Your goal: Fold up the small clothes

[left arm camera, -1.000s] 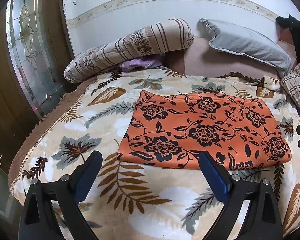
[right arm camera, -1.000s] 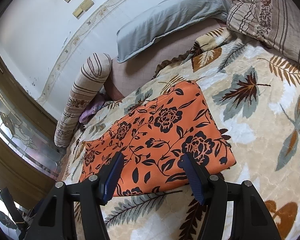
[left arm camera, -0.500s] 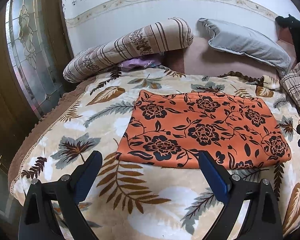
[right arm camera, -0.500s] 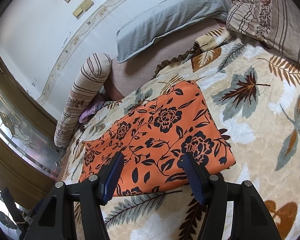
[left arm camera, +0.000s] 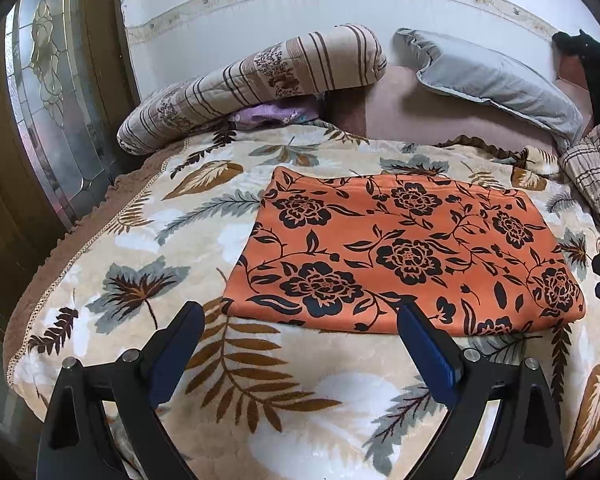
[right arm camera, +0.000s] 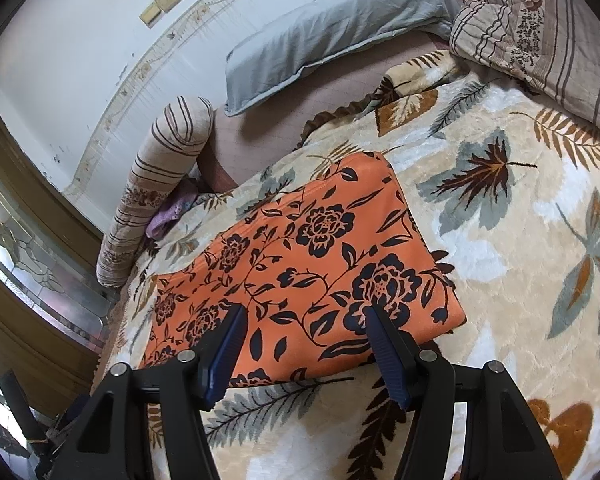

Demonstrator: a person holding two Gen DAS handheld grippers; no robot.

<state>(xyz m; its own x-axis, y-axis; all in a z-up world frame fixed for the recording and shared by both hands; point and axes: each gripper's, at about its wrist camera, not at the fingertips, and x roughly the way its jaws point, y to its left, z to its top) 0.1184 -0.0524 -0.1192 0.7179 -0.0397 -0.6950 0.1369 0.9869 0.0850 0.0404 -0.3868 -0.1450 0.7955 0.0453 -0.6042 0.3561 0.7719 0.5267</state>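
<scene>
Leaf-print blanket [left arm camera: 308, 400] unchanged vs 1 s earlier. Orange floral cloth [left arm camera: 404, 252] lay folded flat, rectangular, just ahead of L gripper [left arm camera: 300, 334] & R gripper [right arm camera: 304, 332]; both jaws apart, empty.

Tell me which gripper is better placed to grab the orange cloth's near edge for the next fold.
Probably the right gripper: its open jaws already straddle the near edge of the orange floral cloth. The left gripper is open too, but sits off the cloth's near left corner, mostly over the leaf-print blanket.
</scene>
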